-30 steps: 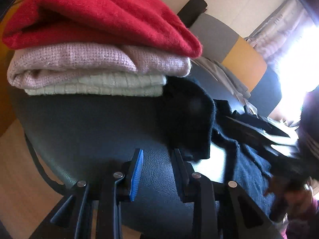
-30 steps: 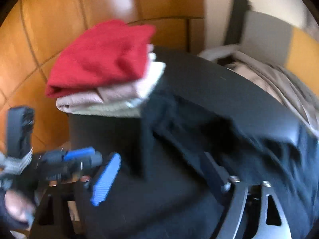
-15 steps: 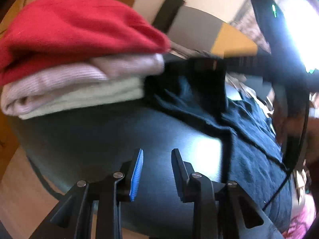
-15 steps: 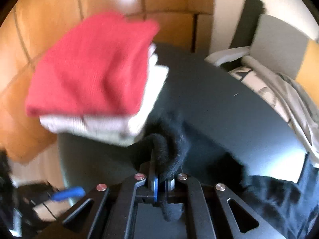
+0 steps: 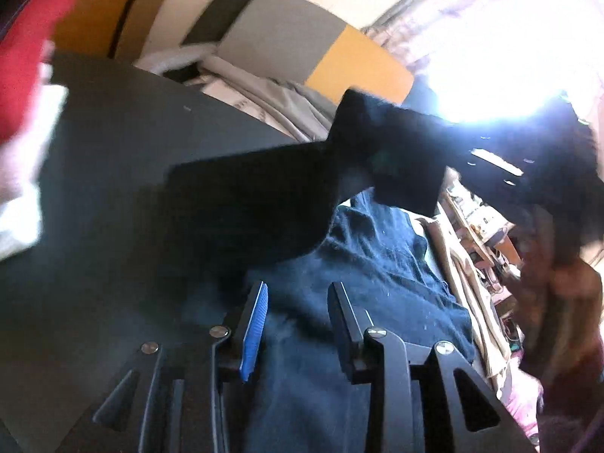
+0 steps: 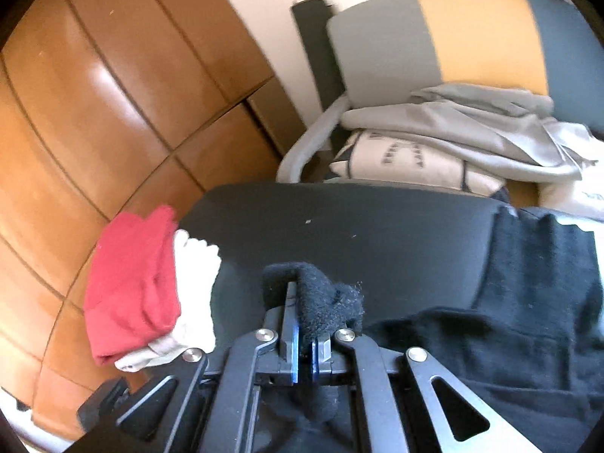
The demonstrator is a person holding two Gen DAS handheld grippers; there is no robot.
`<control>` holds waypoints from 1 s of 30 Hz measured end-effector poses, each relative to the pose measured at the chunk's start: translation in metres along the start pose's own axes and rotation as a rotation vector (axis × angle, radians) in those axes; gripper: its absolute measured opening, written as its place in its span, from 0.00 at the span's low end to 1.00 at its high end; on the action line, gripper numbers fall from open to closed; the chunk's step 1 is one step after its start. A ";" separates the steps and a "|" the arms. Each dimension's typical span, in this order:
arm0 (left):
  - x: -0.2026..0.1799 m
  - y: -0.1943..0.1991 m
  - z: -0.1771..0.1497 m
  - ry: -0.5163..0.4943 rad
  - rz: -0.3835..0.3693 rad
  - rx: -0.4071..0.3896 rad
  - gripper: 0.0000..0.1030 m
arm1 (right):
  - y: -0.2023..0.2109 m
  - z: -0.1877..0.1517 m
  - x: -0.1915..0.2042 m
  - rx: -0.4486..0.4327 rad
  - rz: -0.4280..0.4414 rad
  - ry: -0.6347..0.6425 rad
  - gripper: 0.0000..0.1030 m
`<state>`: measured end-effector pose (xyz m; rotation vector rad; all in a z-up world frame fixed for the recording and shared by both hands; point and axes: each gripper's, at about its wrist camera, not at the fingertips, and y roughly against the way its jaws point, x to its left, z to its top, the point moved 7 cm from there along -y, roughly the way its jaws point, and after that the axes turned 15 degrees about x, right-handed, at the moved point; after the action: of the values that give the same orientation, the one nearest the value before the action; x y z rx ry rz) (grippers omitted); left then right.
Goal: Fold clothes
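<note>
Right gripper (image 6: 305,343): clamped on the knit end of the sweater (image 6: 528,324), probably a sleeve; the fabric bunches over the fingers and hangs below them.
Why held so: lifting the sleeve clear of the table (image 6: 358,226) likely lets it be carried across the body for a fold.
Sleeve in the left view: it hangs in the air above the table, stretched toward the right gripper (image 5: 502,173) at the frame's right.
Left gripper (image 5: 298,324): fingers apart, holding nothing, low over the sweater (image 5: 377,264) body; well placed, I judge, to pin or grab the cloth while the sleeve crosses.
Sweater: its dark body lies spread on the right part of the table, one edge over the rim.
Stack (image 6: 132,283): red top on pale folded knits, at the table's left corner, kept apart from the work area.
Chair (image 6: 434,45): behind the table, loaded with unfolded clothes.
</note>
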<state>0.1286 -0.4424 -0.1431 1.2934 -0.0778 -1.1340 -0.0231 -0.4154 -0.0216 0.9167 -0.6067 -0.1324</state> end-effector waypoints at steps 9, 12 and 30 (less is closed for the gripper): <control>-0.003 -0.018 0.005 0.009 0.083 0.013 0.31 | 0.043 0.003 -0.045 -0.083 -0.028 -0.049 0.04; -0.015 -0.020 -0.001 -0.055 0.069 0.027 0.32 | 0.070 0.000 -0.066 -0.122 -0.059 -0.067 0.04; -0.034 -0.053 -0.028 -0.245 0.293 0.058 0.33 | 0.103 -0.167 -0.234 -0.049 -0.241 -0.433 0.49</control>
<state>0.0963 -0.3910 -0.1765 1.1443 -0.4695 -1.0362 -0.1401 -0.1512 -0.1199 0.9168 -0.8866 -0.5713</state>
